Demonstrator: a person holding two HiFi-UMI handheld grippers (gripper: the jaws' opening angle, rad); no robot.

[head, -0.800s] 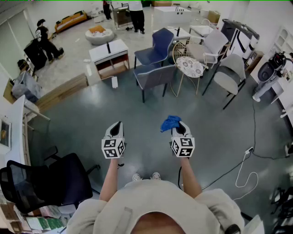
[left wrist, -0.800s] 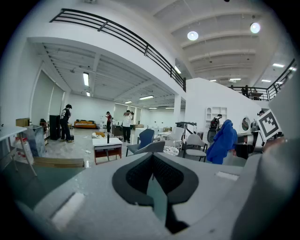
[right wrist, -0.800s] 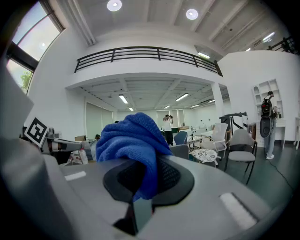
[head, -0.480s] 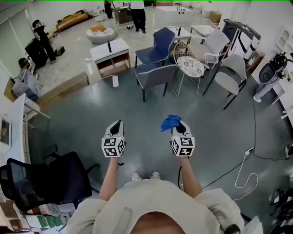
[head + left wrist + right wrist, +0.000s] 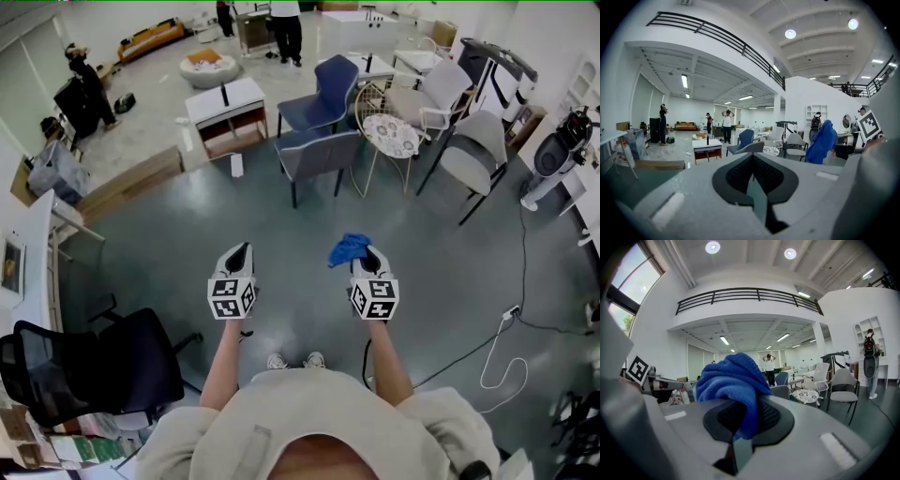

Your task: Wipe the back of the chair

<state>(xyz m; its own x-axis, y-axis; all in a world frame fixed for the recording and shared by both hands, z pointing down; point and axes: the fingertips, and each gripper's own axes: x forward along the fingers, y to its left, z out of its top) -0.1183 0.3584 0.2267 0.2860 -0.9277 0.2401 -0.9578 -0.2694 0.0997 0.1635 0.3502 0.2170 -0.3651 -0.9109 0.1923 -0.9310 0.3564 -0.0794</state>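
I stand on the grey floor a few steps from a group of chairs. The nearest is a grey-blue chair (image 5: 317, 153) whose back faces me, with a blue chair (image 5: 325, 92) behind it. My right gripper (image 5: 362, 255) is shut on a bunched blue cloth (image 5: 349, 248), which fills the jaws in the right gripper view (image 5: 733, 380). My left gripper (image 5: 238, 253) is held level beside it, shut and holding nothing; its view shows the pads (image 5: 740, 173) meeting. Both grippers are well short of the chairs.
A wire chair with a patterned cushion (image 5: 388, 137) and grey chairs (image 5: 472, 155) stand to the right. A low white table (image 5: 225, 114) is at the left, a black office chair (image 5: 98, 367) beside me. A white cable (image 5: 502, 352) lies on the floor. People stand far off.
Both grippers hold the same pose. The view has crept slightly forward, and the people at the far left have shifted a little.
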